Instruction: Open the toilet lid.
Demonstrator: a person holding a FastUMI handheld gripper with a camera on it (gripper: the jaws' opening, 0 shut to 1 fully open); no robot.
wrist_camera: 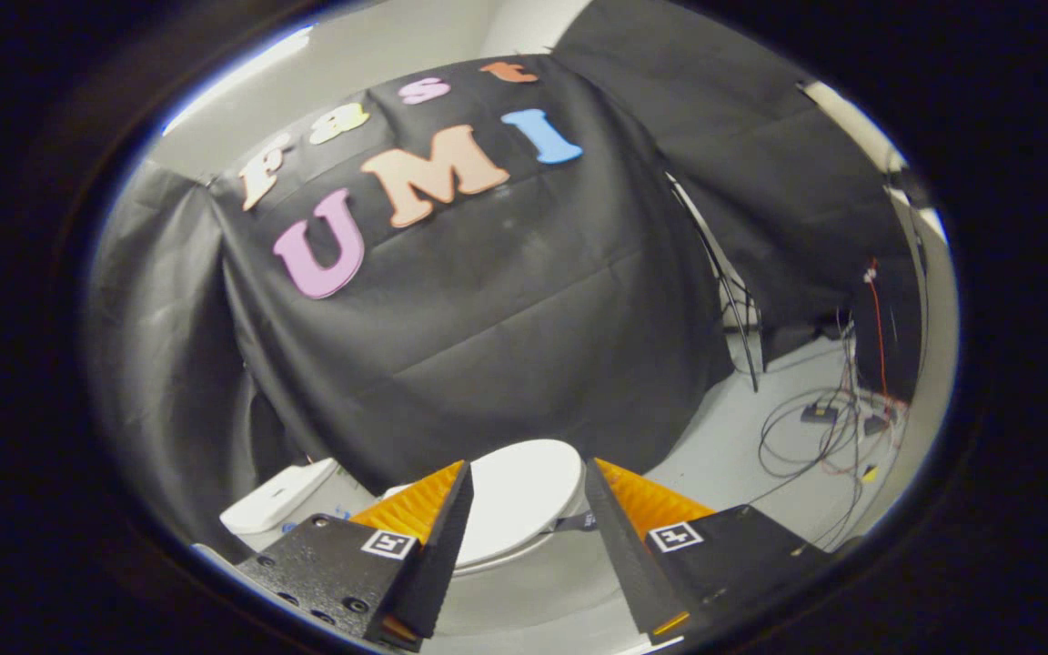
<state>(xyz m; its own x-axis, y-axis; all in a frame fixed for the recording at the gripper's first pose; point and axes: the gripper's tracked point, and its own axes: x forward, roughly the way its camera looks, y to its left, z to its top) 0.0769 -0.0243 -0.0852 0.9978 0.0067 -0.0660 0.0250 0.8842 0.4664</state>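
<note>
A white toilet stands on the floor beyond my fingers, its lid (524, 496) lying flat and closed over the bowl (533, 582). A short dark strap (576, 522) sticks out from the lid's front rim, close to the right finger. The white tank (280, 502) sits behind the left finger, against the black cloth. My gripper (527, 473) hovers above the lid, open, with nothing between its fingers and the lid showing through the gap.
Black cloth (488, 309) hangs as the booth's wall right behind the toilet. To the right, on the pale floor, lie loose cables (806, 437) and small boxes, and a thin dark stand leg (733, 309) leans by the cloth.
</note>
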